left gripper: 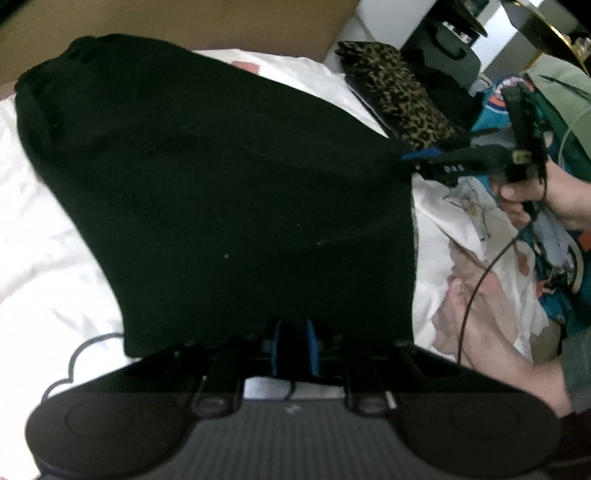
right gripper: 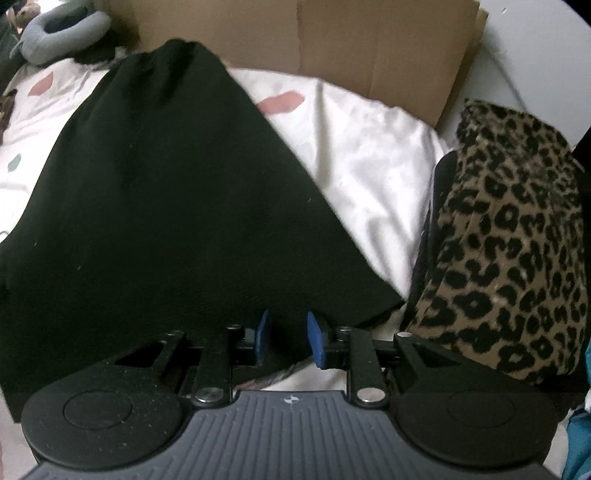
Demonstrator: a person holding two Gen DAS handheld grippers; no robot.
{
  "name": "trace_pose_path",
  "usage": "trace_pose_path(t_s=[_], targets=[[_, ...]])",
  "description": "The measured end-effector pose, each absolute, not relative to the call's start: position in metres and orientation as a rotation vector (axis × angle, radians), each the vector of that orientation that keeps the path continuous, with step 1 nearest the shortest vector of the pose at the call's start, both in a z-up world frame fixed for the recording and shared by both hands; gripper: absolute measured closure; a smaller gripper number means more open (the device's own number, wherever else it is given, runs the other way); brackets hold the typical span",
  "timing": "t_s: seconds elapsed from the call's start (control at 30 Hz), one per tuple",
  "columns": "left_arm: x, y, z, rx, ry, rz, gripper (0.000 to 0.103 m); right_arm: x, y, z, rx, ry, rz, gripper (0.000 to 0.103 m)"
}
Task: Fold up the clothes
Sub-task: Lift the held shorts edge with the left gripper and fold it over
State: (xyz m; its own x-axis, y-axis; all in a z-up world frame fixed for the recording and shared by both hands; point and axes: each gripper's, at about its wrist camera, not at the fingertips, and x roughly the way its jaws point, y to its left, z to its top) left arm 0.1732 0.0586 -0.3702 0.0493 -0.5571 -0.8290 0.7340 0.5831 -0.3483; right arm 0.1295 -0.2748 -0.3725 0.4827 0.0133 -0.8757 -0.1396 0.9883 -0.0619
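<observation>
A black garment [left gripper: 221,166] lies spread over the white bed sheet [left gripper: 37,240], narrow at the far end and wide near me. My left gripper [left gripper: 293,341] sits at the middle of its near hem. The blue pads stand a little apart with dark cloth between them and do not clearly press it. My right gripper [left gripper: 412,157], held by a person's hand [left gripper: 554,199], is shut on the garment's right corner and pulls it to a point. In the right wrist view the black garment [right gripper: 166,203] runs down between the right gripper's [right gripper: 289,338] blue pads.
A folded leopard-print cloth [right gripper: 517,240] lies right of the garment on a dark stack. Brown cardboard [right gripper: 369,48] stands behind the bed. A grey neck pillow [right gripper: 62,33] sits at the far left. Colourful clothes [left gripper: 554,258] and a thin cable [left gripper: 476,288] lie at the right.
</observation>
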Motion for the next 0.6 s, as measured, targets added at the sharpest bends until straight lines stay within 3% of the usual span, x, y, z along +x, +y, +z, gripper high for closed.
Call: trace_pose_path(t_s=[0.17,0.27,0.6], targets=[[0.168,0.029,-0.385,0.217,1.200,-1.038,0.081,0.133,-0.280,-0.382,-0.135,1.086,0.083,0.070],[0.156,0.020,-0.384,0.268,1.198,-1.074,0.073,0.134,-0.284,-0.389,-0.138,1.100,0.074,0.063],[0.162,0.005,-0.363,0.298,1.390,-1.041,0.073,0.126,-0.298,-0.388,-0.004,1.061,-0.022,0.059]])
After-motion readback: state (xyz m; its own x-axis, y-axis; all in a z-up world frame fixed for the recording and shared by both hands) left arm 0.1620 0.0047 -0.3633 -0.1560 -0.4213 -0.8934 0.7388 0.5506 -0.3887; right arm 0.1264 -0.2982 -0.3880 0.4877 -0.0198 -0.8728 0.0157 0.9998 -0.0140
